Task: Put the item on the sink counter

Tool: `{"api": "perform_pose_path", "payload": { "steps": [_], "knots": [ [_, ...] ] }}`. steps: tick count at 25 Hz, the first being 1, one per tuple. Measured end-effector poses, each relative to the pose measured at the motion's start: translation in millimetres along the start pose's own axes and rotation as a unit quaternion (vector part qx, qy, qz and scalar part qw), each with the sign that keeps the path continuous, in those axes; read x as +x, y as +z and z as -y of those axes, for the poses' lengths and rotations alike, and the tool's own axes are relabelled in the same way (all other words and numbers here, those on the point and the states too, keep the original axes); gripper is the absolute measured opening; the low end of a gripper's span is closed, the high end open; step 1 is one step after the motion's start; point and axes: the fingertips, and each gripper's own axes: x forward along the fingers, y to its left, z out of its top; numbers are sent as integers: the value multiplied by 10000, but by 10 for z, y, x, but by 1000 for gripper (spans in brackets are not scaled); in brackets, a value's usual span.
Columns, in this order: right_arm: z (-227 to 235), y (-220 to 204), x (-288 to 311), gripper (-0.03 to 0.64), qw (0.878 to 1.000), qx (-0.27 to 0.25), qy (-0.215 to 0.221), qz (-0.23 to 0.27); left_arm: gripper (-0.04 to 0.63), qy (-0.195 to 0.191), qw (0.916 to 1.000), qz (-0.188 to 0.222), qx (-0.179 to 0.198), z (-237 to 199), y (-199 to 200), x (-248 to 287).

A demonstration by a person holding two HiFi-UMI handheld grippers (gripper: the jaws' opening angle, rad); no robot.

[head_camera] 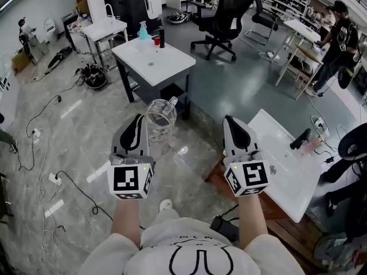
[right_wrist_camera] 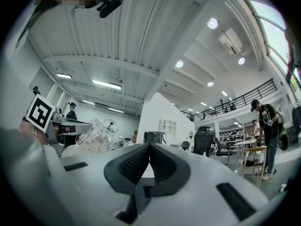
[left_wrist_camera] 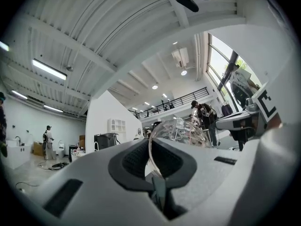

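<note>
A clear plastic pitcher [head_camera: 159,121] hangs in the air in front of me, over the floor. My left gripper [head_camera: 140,120] is shut on a thin clear edge of it. In the left gripper view, that edge runs down between the dark pads [left_wrist_camera: 136,161] and the pitcher's body [left_wrist_camera: 181,132] bulges beyond the tips. To its right my right gripper [head_camera: 229,120] is shut with nothing in it; its pads [right_wrist_camera: 136,163] meet. The pitcher [right_wrist_camera: 96,135] shows at the left of the right gripper view. The white sink counter [head_camera: 287,179], with a black faucet [head_camera: 300,138], lies at the lower right.
A white table [head_camera: 153,59] stands ahead with a blue spray bottle [head_camera: 142,31] and a red cup [head_camera: 156,40]. Behind it is a black office chair [head_camera: 225,16]. A person [head_camera: 338,42] stands at the far right by desks. Cables [head_camera: 40,153] trail over the floor at the left.
</note>
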Motion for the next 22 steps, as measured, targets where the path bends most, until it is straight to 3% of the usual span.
{"api": "perform_pose_path", "payload": {
  "steps": [12,22],
  "knots": [
    [-133,-210,1631,28,9997,-128,-209,-74,26,-498,9972,-514,-206,-1130,-438,1348],
    [71,-475,2332,28,9987,-119,-363,-325,26,-481,9936,-888,-504,-1518,-843,2038]
  ]
}}
